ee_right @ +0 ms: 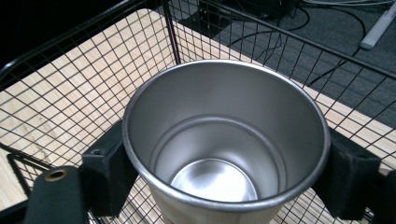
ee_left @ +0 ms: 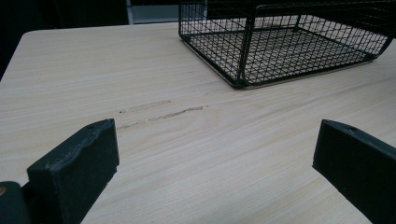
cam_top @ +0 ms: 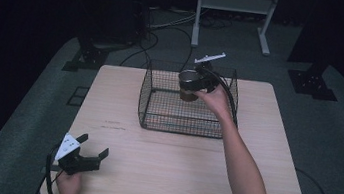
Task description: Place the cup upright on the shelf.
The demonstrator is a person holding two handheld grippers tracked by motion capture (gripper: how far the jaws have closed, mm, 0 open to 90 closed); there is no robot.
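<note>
You had the right gripper (cam_top: pixel 196 81) clamped on the metal cup (ee_right: pixel 224 140), jaws pressed on opposite sides of the wall just under the rim, roughly at 9 and 3 o'clock in the right gripper view. The cup hung upright and empty over the wire basket (cam_top: pixel 158 108), toward its 1 o'clock corner in the high view, not yet resting on the mesh floor as far as could be told. It looked like thin steel: light, stiff, no crush risk, but smooth and slippery, so the hold just under the rolled lip was the safe spot since the lip stops it sliding down. The left gripper (cam_top: pixel 85 157) rested at the table's (ee_left: pixel 196 154) 7 o'clock corner, jaws wide apart, nothing between them, pointing toward the basket.
</note>
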